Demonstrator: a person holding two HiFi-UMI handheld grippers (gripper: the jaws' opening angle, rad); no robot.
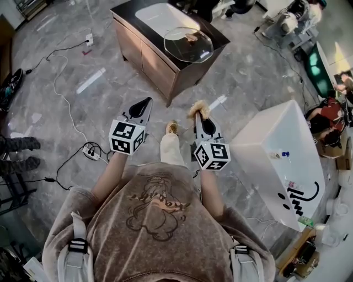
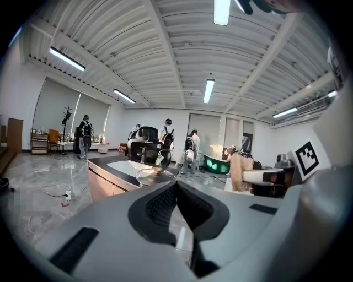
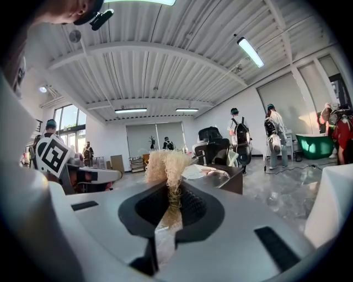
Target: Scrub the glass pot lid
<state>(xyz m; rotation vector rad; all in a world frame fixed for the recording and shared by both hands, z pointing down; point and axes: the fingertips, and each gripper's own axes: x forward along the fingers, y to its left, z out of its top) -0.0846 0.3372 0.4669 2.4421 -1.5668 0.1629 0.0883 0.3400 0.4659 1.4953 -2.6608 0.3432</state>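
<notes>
While the person stands on the grey stone floor (image 1: 66,71) facing the cabinet (image 1: 157,63), both forearms extend forward from the torso, roughly parallel. Each hand carries its tool at about the same height, pointed close to level toward the cabinet, marker cube uppermost.

Left gripper (image 1: 145,103): jaws pressed fully together along their centre line. Nothing sits between them.

Right gripper (image 1: 201,114): jaws clenched on a tan, fibrous scrubber (image 3: 165,165). The lower strands are pinched between the pads. The frayed tuft stands up and forward past the fingertips.

The two tools sit side by side with a gap between them, and neither touches the other.

The glass pot lid (image 1: 188,43) lies on the dark countertop (image 1: 128,12) of the cabinet, toward the corner nearest the person, just beside a white basin (image 1: 160,15) set into the top. It is well apart from both grippers. The lid is round, clear and shallowly domed, with a thin bright rim and a small brownish knob at its centre facing up. Light glare crosses the glass. Whether the surface carries dirt cannot be determined from these views.
</notes>
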